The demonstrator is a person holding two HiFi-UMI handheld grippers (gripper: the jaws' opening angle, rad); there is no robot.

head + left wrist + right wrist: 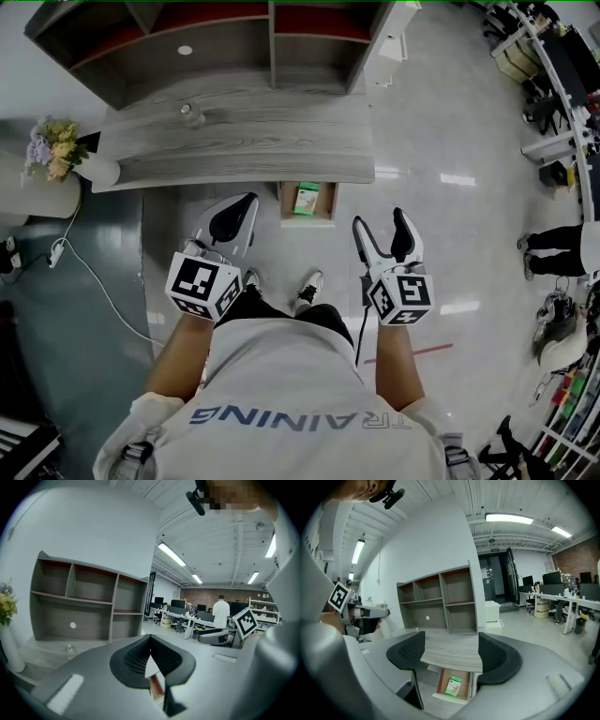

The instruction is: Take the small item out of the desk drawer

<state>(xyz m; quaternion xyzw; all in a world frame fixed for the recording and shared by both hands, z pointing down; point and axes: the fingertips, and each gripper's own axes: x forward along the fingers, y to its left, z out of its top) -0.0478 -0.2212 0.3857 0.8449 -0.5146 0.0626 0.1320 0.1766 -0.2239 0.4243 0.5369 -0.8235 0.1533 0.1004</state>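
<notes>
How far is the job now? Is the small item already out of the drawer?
Done: the drawer stands open under the desk. In hand: nothing; the right gripper is open and empty, short of the drawer, and the left gripper is shut, empty. Left: the green box lies in the drawer, so reaching in, gripping it and lifting it out remain.

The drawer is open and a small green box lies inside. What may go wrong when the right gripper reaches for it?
The drawer sits right under the front edge of the desk, so the open right gripper may knock the edge or a drawer wall on the way in.
The green box lies flat on the drawer bottom; the jaws may slide over it.
The shut left gripper is not holding the drawer, which a push might slide back in.
</notes>
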